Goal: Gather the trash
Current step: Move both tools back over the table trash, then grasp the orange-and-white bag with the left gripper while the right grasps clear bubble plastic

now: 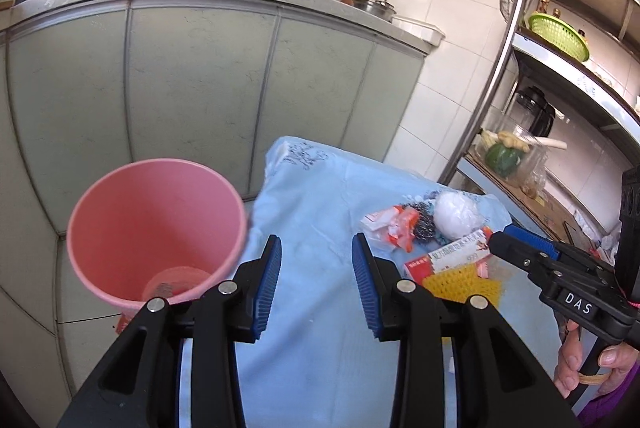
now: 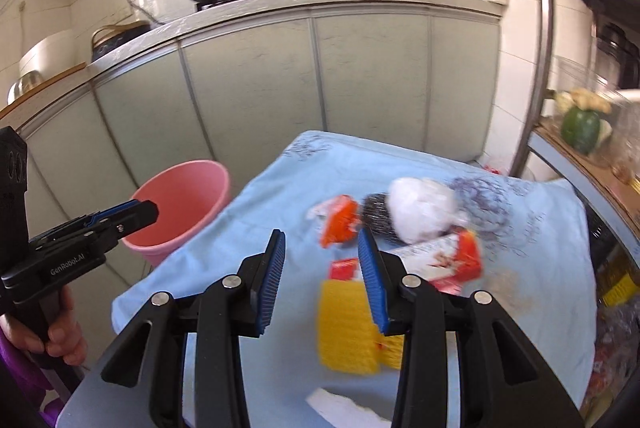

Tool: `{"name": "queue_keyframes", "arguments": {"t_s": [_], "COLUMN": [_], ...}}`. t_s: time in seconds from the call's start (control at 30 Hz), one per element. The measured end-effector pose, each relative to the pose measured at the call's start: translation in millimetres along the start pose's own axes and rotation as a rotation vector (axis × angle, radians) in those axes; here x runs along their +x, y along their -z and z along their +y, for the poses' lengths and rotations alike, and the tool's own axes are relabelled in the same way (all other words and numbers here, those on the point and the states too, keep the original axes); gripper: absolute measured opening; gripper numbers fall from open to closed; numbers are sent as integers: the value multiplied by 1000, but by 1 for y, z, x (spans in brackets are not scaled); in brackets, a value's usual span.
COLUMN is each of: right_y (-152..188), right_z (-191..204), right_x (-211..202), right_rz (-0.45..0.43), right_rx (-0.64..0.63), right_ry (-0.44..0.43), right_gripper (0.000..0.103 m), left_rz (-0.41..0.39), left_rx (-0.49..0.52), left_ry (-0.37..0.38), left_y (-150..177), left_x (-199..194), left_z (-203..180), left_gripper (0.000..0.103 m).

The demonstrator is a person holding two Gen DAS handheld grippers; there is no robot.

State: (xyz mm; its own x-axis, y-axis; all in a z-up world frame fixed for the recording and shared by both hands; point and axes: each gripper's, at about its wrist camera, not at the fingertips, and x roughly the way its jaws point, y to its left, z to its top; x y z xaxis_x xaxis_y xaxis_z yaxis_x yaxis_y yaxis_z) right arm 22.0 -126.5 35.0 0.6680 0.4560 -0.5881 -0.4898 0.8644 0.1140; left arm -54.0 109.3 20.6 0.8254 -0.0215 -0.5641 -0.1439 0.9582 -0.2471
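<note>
The right gripper (image 2: 320, 260) hangs with jaws apart and empty above the light blue cloth (image 2: 248, 228). Just beneath it lies the yellow mesh (image 2: 344, 332), beyond it the red-and-white box (image 2: 452, 260), steel scourer (image 2: 376, 211) and white wad (image 2: 420, 207). The left gripper (image 1: 316, 268), also parted and empty, is beside the pink bin (image 1: 156, 224).

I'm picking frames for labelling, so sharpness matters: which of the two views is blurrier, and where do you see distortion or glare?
Right wrist view: motion blur smears the trash, worst on the yellow mesh and red box. Left wrist view: sharper, print on the red box shows, though the pink bucket rim is slightly soft. Both: fisheye bends the cabinet edges; no strong glare.
</note>
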Motion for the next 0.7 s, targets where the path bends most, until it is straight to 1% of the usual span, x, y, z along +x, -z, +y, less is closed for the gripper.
{"name": "queue_keyframes", "arguments": {"t_s": [0.17,0.37,0.57,0.7], "right_y": [11,23,32,39], "right_z": [-30,-64,-88,-99], "right_x": [-7,-8,-4,-1], "right_rz": [0,11,29,43], "right_rx": [55,134,191,217], "right_ry": [61,110,140,155], "right_gripper": [39,39,39,39], "left_rz": [3,55,111,152], "left_rx": [91,117,157,143], "left_ry": [39,121,132,121], "left_y": [2,-2,0,0], "left_x": [14,43,82,108], "left_z": [-28,-55,-82,-87], "left_gripper": [36,36,36,36]}}
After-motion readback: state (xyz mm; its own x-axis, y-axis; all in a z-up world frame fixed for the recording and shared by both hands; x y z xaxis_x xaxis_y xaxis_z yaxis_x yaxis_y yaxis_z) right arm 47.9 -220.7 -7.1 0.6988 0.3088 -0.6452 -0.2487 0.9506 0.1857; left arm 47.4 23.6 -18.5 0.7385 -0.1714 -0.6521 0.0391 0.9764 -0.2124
